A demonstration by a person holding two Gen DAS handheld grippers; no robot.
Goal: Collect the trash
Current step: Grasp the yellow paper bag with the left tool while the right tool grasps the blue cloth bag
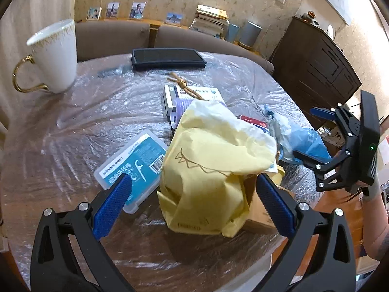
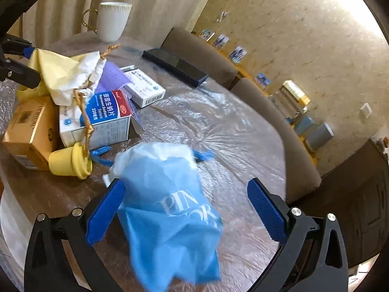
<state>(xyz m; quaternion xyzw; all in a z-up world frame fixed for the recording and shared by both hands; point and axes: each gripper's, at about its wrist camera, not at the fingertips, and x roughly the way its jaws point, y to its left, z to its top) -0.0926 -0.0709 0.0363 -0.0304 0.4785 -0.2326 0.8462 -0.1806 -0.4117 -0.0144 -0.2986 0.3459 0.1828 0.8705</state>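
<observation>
A crumpled yellow drawstring bag (image 1: 209, 170) lies on the plastic-covered table (image 1: 97, 112), between the fingers of my left gripper (image 1: 194, 182), which is open and wide of it on both sides. A blue plastic bag (image 2: 170, 206) with white lettering sits between the fingers of my right gripper (image 2: 187, 186), also open; the bag brushes the left finger and its lower part is blurred. In the left wrist view the right gripper (image 1: 313, 136) stands at the table's right edge by the blue bag (image 1: 304, 141).
A white mug (image 1: 53, 56) stands far left and a black case (image 1: 167, 58) at the back. Near the yellow bag are a teal floss box (image 1: 131, 165), medicine boxes (image 2: 107, 119), a brown carton (image 2: 29, 131) and a yellow cup (image 2: 70, 163). Brown chairs ring the far edge.
</observation>
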